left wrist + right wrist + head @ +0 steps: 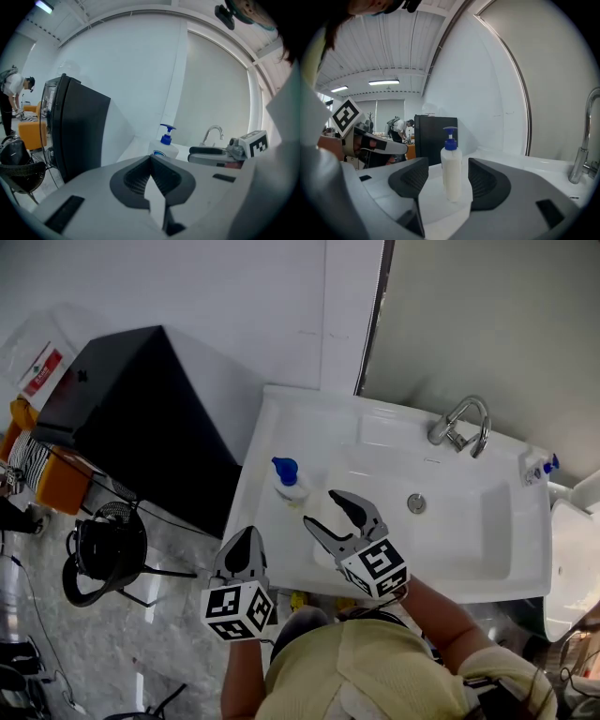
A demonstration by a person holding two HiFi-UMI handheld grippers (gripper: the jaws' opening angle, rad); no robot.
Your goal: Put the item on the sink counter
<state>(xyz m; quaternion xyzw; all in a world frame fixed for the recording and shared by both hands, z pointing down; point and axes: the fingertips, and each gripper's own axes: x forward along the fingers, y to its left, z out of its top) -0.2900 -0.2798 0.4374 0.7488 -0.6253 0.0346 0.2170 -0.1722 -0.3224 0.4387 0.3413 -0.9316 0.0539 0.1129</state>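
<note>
Pump bottle (pixel 290 480) upright on the desk (pixel 265 526), left of the basin (pixel 450 531).
The right hand-held gripper (pixel 322 507) hovers near it with jaws wide apart, touching nothing; the left hand-held gripper (pixel 246 533) has its jaws pressed together, empty.

Pump bottle (pixel 289 482) upright on the left ledge of the sink counter (pixel 265 526), bare ledge before it, black cabinet (pixel 141 427) close beside that edge, faucet (pixel 461 421) well apart across the open basin (pixel 455 521).

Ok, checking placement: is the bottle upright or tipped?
Upright: the bottle stands on the counter, pump on top, untouched by the right gripper's open jaws.
</note>
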